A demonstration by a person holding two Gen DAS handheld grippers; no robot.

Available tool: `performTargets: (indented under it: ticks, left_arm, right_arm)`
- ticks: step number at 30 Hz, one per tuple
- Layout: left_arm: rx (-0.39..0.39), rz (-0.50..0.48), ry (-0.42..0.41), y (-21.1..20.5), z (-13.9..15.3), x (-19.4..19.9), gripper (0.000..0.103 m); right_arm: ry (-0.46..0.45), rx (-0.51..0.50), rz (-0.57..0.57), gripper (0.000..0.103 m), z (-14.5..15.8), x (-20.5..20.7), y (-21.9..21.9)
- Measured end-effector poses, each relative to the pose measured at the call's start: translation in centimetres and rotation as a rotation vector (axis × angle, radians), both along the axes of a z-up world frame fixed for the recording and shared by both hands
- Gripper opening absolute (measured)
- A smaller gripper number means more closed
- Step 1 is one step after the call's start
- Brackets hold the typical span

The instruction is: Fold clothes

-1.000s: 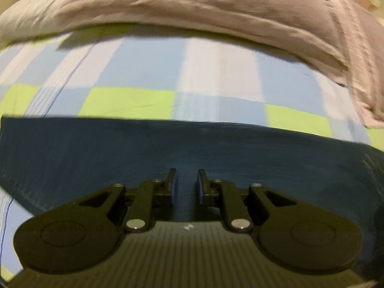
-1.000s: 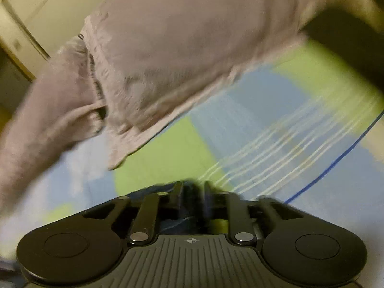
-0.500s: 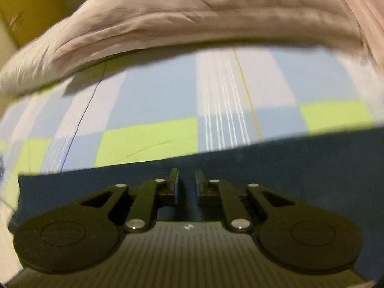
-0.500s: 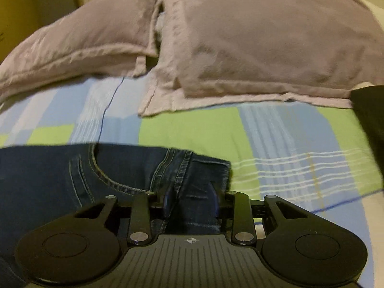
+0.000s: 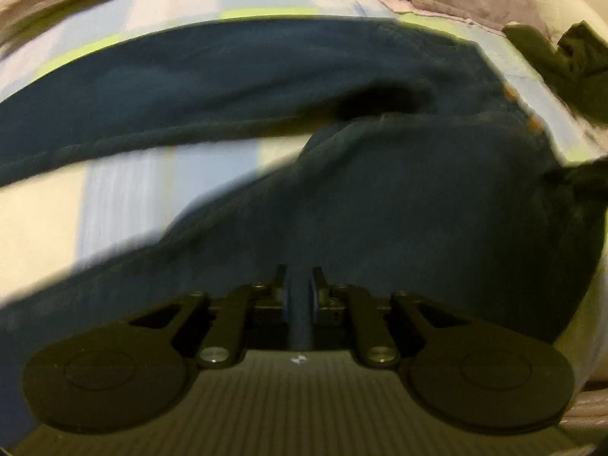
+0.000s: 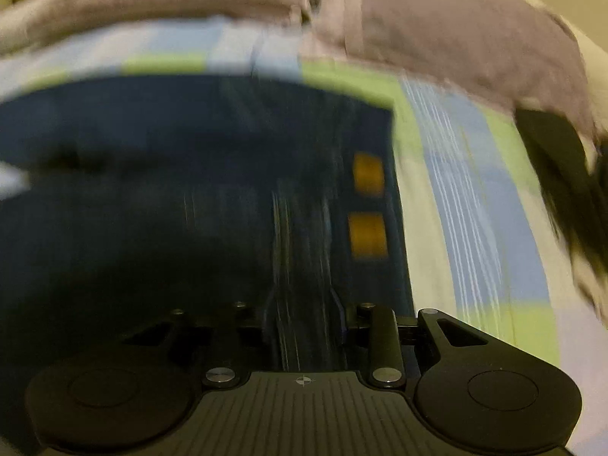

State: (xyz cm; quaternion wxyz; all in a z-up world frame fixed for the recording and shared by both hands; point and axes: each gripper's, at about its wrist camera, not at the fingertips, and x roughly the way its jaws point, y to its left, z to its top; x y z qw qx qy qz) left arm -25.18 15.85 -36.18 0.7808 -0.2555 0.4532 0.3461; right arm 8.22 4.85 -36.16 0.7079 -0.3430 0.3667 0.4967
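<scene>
Carrying the jeans [image 5: 342,197] across the bed, we now have both legs in view ahead of the left gripper [image 5: 298,277], where a second ago only a flat dark band of denim lay beyond it with the sheet [image 5: 125,190] behind. Its jaws stand nearly together, and a narrow fold of denim runs up between them, so we judge it pinched there. One leg now lies far ahead of this gripper as a long strip, and the other drapes from the jaws toward it, with bare sheet showing between the two on the left.

Ahead of the right gripper [image 6: 304,304], the waist end with two orange patches [image 6: 368,205] fills the view, where a second ago we saw mostly pillow [image 6: 437,26] and sheet. Its jaws stand partly apart around a thicker bunch of denim, seams streaking up between them; the picture is blurred, but we read this as a grip.

So the near leg is on its way over the far one, and the lengthwise fold looks half made. A dark garment [image 5: 570,64] waits far right of both.
</scene>
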Motion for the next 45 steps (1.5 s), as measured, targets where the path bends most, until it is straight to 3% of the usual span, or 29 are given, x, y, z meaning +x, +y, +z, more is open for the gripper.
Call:
performTargets:
  ticks: [4,8,13,17,21,24,27,29,30,31,37,45]
  left_arm:
    - [0.063,0.146,0.036,-1.1,1.2,-6.2,0.011]
    - [0.088,0.349,0.122,0.2,0.7,-12.9,0.012]
    - [0.041,0.52,0.169,0.0,0.3,-20.1,0.013]
    - [-0.067,0.601,0.244,-1.4,2.6,-23.1,0.013]
    - [-0.054,0.607,0.217,-3.4,8.7,-23.6,0.013]
    - [-0.014,0.598,0.169,-4.5,13.7,-23.8,0.015]
    - [0.022,0.583,0.153,-5.2,17.8,-23.4,0.023]
    - [0.044,0.576,0.146,-5.0,19.9,-22.9,0.024]
    - [0.054,0.578,0.137,-5.2,20.8,-22.8,0.024]
    - [0.066,0.581,0.128,-5.4,21.6,-22.8,0.026]
    - [0.101,0.582,0.106,-8.5,24.5,-20.5,0.03]
    - [0.128,0.559,0.079,-15.5,26.0,-16.7,0.031]
  right_arm:
    - [0.018,0.019,-0.103,0.03,1.5,-1.4,-3.4]
    - [0.042,0.064,-0.09,0.03,2.2,-4.5,-4.8]
    - [0.034,-0.032,-0.129,0.03,-0.5,-8.4,-8.0]
    - [0.051,-0.139,-0.204,0.03,1.5,-10.5,-10.3]
    - [0.136,-0.1,-0.292,0.031,6.0,-12.1,-11.9]
    - [0.182,-0.032,-0.274,0.031,10.3,-14.0,-11.9]
    - [0.238,0.015,-0.242,0.031,14.2,-15.7,-11.4]
    - [0.287,0.045,-0.226,0.042,16.5,-16.4,-10.9]
    - [0.3,0.055,-0.212,0.062,17.6,-17.0,-10.8]
    - [0.305,0.065,-0.196,0.074,18.7,-17.5,-10.7]
    - [0.186,0.053,-0.101,0.074,22.4,-19.6,-11.8]
    - [0.166,0.033,-0.07,0.074,23.8,-18.4,-18.0]
